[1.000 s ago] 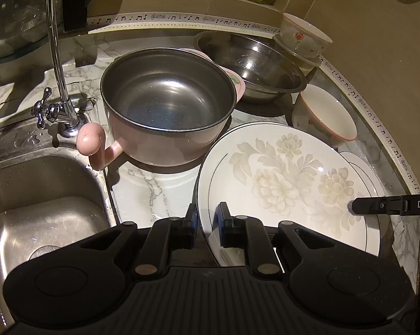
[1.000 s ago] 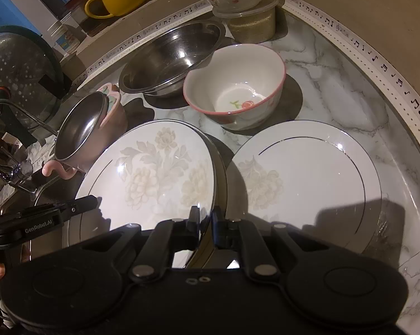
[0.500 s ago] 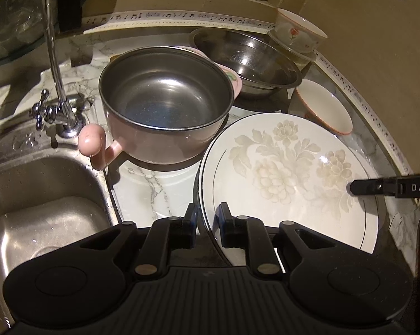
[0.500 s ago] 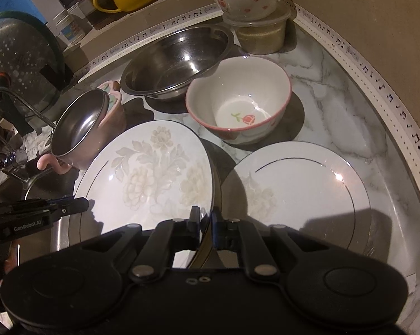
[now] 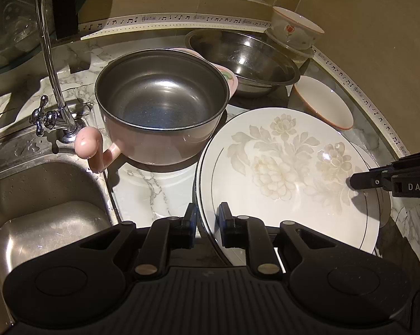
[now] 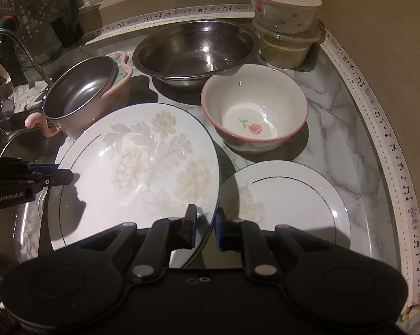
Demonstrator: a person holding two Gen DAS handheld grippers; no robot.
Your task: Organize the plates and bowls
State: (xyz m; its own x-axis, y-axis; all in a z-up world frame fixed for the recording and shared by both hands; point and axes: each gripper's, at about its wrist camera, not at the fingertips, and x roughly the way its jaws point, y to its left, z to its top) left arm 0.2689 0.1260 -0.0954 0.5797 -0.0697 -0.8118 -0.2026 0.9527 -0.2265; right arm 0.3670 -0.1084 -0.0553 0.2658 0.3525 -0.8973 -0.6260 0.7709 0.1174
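Note:
A white floral plate (image 5: 279, 167) (image 6: 142, 173) is held above the marble counter, pinched at opposite rims. My left gripper (image 5: 207, 217) is shut on its near-left rim and appears at the left of the right wrist view (image 6: 67, 177). My right gripper (image 6: 205, 223) has the opposite rim between its fingers. Its jaws are starting to open, though the pads still touch the rim. Its tip shows in the left wrist view (image 5: 358, 180). A second gold-rimmed plate (image 6: 293, 203) lies flat on the counter, partly under the floral one. A rose-print bowl (image 6: 254, 111) (image 5: 321, 100) stands behind them.
A pink pot (image 5: 159, 103) (image 6: 81, 89) sits close to the floral plate's far-left edge. Behind it is a steel bowl (image 5: 243, 58) (image 6: 196, 47). A small bowl (image 6: 282, 8) rests on a lidded tub in the corner. The sink (image 5: 42, 195) and faucet (image 5: 53, 83) are on the left.
The right gripper has rolled and shifted a little, and the floral plate now faces it more openly. Its fingers stand slightly wider apart. The left gripper has stayed put.

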